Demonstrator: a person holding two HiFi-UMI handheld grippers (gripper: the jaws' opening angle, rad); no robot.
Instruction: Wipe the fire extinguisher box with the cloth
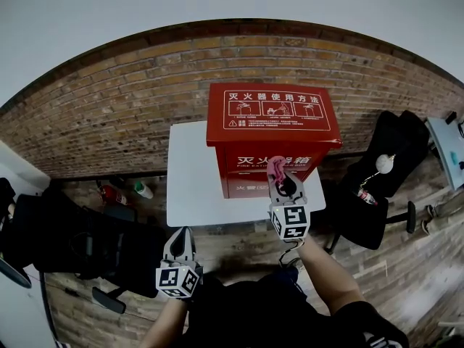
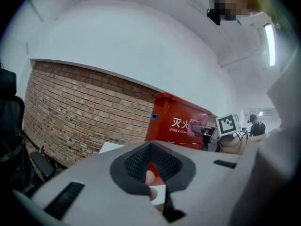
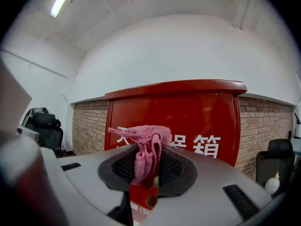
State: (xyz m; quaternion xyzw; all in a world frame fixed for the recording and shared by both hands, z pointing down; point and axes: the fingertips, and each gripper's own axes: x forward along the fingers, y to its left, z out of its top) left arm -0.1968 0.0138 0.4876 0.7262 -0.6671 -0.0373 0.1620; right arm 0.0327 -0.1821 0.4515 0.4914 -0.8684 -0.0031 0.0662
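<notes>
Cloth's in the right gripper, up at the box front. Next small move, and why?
Probably ease the pink knitted cloth forward onto the front of the red metal fire extinguisher box and start a sideways stroke. The right gripper is shut on the cloth, right before the white lettering, though contact is unclear. The left gripper hangs low, shut and empty.

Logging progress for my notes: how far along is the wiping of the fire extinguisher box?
Done: the pink cloth is picked up, clamped in the right gripper. In hand: it is held at the front of the fire extinguisher box, by the white lettering. Left: no wiped patch shows, so treat front, sides and lid as still to do. The left gripper hangs shut and empty.
</notes>
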